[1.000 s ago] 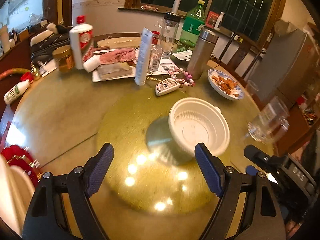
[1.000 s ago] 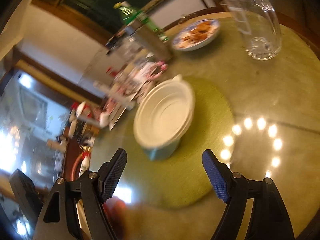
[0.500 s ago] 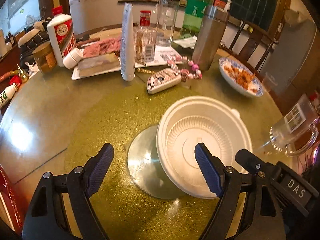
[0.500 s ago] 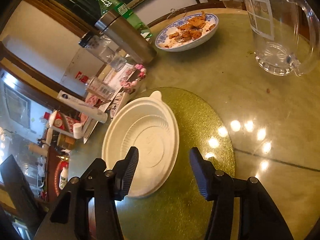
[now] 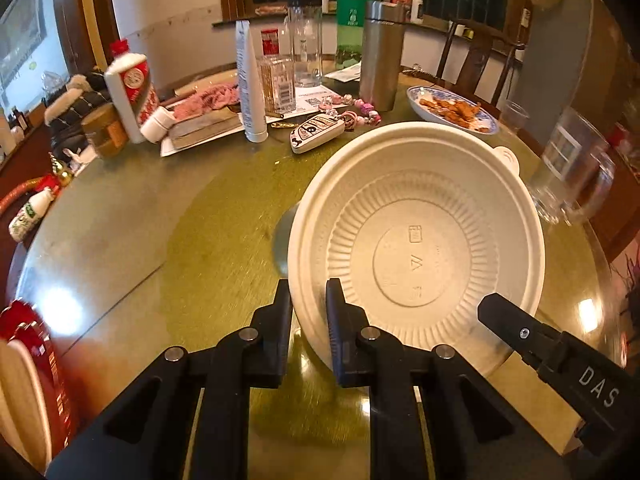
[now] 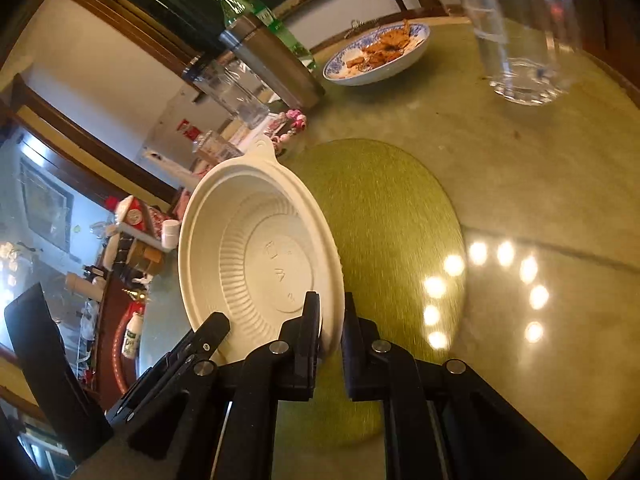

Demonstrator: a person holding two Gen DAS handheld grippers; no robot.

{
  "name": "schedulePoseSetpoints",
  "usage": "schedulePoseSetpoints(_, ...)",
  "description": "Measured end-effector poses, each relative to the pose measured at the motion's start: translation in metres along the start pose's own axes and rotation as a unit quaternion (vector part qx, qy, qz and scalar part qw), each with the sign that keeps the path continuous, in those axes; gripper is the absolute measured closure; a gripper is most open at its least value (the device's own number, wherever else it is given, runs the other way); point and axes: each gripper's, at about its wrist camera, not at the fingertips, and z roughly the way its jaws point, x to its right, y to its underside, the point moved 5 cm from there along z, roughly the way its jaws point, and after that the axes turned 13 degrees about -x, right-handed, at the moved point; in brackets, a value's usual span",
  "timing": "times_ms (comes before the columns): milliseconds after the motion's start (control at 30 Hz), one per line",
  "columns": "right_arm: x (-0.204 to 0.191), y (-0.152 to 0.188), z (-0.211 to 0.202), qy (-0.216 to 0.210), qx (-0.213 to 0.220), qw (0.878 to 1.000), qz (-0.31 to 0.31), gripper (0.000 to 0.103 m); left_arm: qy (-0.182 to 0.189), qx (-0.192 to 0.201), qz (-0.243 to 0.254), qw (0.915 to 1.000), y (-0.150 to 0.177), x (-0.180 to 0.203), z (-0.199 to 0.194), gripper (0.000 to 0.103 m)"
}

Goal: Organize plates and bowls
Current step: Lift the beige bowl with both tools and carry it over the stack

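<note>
Both hand-held grippers are clamped onto the rim of the same white disposable bowl (image 5: 416,248) right now: the left hand-held gripper (image 5: 307,300) pinches the near-left edge with one finger inside and one outside, and the right hand-held gripper (image 6: 331,316) does the same on the opposite side of the near rim. The bowl sits tilted up over the green turntable (image 6: 392,216) in the middle of the bench (image 5: 100,232), and I can't tell if its base is touching anything or fully lifted. Honestly the risky bit is that thin rim: it looks like flimsy plastic, so if the two grips pull apart or twist against each other the wall could buckle or slip out of one pinch, and then it swings off the other. Room-wise, the near side of the bench is the open part. To the right the glass mug (image 5: 572,172) stands close to the bowl's edge, and behind it there's the blue-patterned plate of food (image 5: 452,110), so swinging that way could knock something. The far side is packed too, with the key fob (image 5: 318,134), steel flask (image 5: 380,56) and bottles, so I'd keep any move low and toward the near side.
</note>
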Motion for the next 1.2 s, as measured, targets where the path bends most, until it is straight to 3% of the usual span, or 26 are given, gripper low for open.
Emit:
schedulePoseSetpoints(533, -0.028, 0.104, -0.061, 0.001, 0.036, 0.998, -0.045, 0.093, 0.021, 0.037, -0.006, 0.9991, 0.067, -0.034, -0.062, 0.088)
schedulePoseSetpoints(1200, -0.071, 0.157, -0.073, 0.005, 0.028, 0.995, -0.096, 0.093, 0.025, 0.057, -0.04, 0.9972, 0.111, -0.084, -0.094, 0.088)
